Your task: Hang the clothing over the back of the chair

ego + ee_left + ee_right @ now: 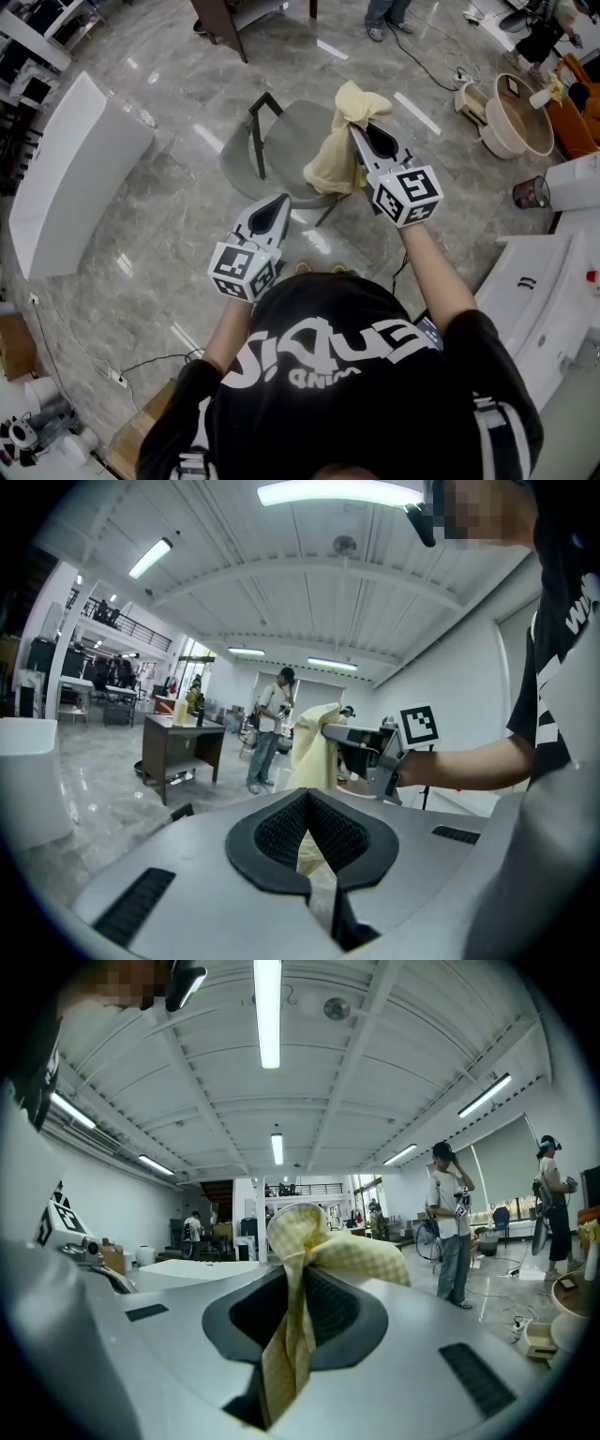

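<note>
A pale yellow checked cloth (336, 155) hangs from my right gripper (357, 132), which is shut on a bunched fold of it. The cloth dangles just above the right side of a grey chair (281, 141) with a dark frame back (258, 131). In the right gripper view the cloth (323, 1246) is pinched between the pads (328, 1302) and trails down through them. My left gripper (278, 203) hovers nearer me, over the floor in front of the chair, shut and holding nothing. The left gripper view shows its jaws (306, 799) together, with the cloth (314, 742) and right gripper (334, 731) beyond.
A long white counter (75, 169) stands at the left. A round wooden tub (520, 112) and white furniture (544, 291) are at the right, with cables on the marble floor. A dark desk (178, 747) and a standing person (272, 728) are beyond the chair.
</note>
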{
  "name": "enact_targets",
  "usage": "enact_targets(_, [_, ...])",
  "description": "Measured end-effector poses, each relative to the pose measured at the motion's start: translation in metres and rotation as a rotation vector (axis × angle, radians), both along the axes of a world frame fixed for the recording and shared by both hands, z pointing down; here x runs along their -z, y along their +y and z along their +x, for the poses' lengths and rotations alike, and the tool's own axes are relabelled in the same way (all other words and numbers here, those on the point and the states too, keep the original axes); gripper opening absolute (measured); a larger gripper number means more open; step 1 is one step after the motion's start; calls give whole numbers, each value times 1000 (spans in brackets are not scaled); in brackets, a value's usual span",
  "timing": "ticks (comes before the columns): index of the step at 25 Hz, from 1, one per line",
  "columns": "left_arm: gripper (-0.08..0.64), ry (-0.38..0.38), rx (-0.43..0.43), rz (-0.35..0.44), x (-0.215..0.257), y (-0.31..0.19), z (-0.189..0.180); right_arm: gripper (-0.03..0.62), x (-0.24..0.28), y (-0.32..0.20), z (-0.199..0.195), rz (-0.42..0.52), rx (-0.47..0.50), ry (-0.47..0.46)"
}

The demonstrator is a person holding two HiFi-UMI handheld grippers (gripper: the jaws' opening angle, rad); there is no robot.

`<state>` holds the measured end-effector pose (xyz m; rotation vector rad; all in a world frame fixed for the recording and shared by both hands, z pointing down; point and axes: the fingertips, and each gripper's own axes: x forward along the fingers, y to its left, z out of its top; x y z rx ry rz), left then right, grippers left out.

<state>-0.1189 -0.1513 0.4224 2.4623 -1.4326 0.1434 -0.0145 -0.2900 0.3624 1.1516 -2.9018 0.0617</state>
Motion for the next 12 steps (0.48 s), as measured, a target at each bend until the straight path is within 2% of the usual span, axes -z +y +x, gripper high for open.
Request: enact_targets(12, [15, -1, -2, -12, -4, 8, -2, 54, -54, 17, 4, -80, -18, 54])
